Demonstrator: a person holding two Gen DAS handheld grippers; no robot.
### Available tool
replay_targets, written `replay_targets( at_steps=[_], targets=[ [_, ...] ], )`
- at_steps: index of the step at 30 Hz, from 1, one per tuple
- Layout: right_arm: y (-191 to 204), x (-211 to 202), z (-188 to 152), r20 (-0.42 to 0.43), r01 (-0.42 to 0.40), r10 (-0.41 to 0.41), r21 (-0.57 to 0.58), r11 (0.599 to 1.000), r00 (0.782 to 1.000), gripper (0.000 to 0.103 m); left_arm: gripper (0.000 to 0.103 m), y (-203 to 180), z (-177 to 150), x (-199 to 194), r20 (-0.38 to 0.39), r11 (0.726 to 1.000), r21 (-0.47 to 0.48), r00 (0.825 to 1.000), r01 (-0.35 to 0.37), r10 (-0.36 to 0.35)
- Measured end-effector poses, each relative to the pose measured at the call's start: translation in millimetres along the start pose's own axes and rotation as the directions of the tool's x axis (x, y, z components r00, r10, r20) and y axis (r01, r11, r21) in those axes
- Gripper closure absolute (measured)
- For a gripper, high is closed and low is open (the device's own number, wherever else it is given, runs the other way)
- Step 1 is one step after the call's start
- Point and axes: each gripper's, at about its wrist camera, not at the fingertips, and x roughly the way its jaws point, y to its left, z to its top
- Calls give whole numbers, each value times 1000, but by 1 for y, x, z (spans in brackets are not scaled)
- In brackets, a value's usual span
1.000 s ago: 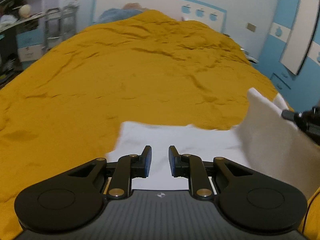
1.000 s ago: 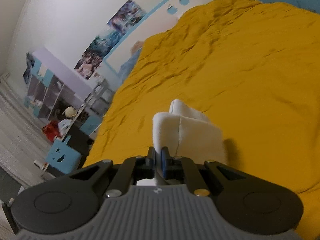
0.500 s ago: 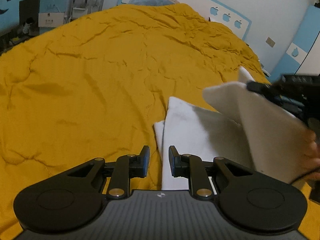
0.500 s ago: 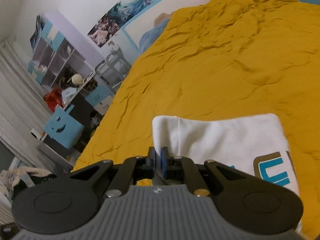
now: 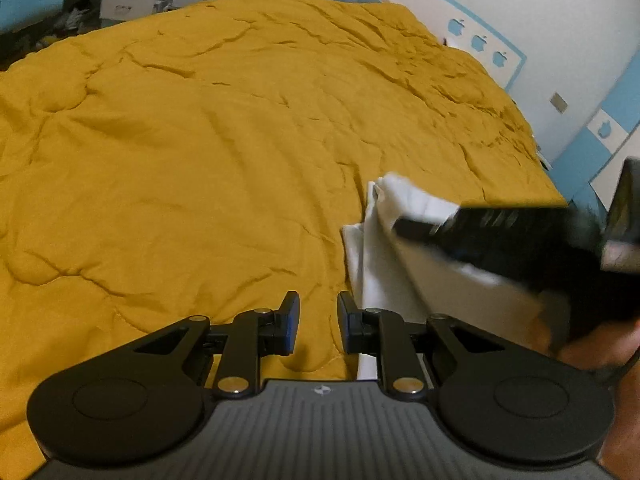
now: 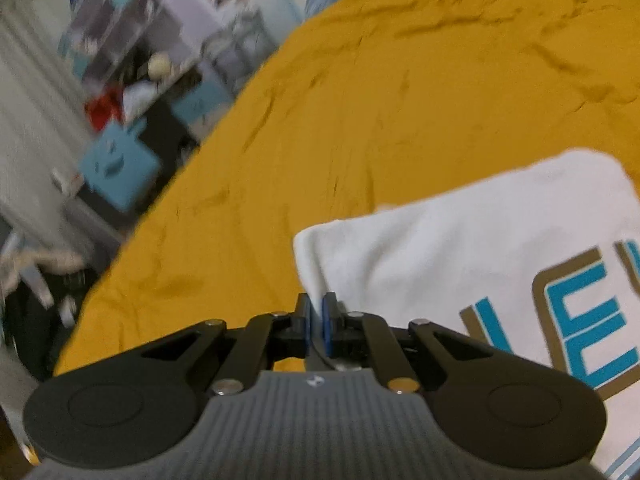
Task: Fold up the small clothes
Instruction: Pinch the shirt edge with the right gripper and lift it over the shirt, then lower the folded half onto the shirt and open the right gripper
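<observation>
On the mustard-yellow quilted bed cover (image 5: 224, 152) lies the small white cotton garment with blue and gold lettering (image 6: 472, 248), one edge lifted and pinched between the fingers of the right gripper (image 6: 316, 322), which are closed tight on the cloth. The left gripper (image 5: 318, 320) hovers just beside the garment's edge, its fingers apart and holding nothing. The step in hand looks like carrying a flap across for a fold; next, the flap likely needs laying flat and releasing, with the left fingers steadying the edge. Around the bed stand a white headboard (image 5: 472, 20), blurred shelving (image 6: 132, 40) and a blue box (image 6: 116, 168).
</observation>
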Motion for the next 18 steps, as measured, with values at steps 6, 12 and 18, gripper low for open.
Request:
replay_targets(
  at_steps=[6, 12, 18],
  targets=[
    [9, 3, -8, -53, 40, -43, -53, 998, 998, 93, 80, -3, -3, -21, 17, 999, -19, 999, 48, -48],
    [30, -69, -22, 5, -70, 72, -133, 989, 997, 71, 64, -5, -10, -50, 49, 983, -86, 986, 164, -160],
    [17, -145, -47, 103, -60, 80, -181, 982, 992, 68, 48, 1, -35, -62, 55, 954, -193, 973, 229, -222]
  ],
)
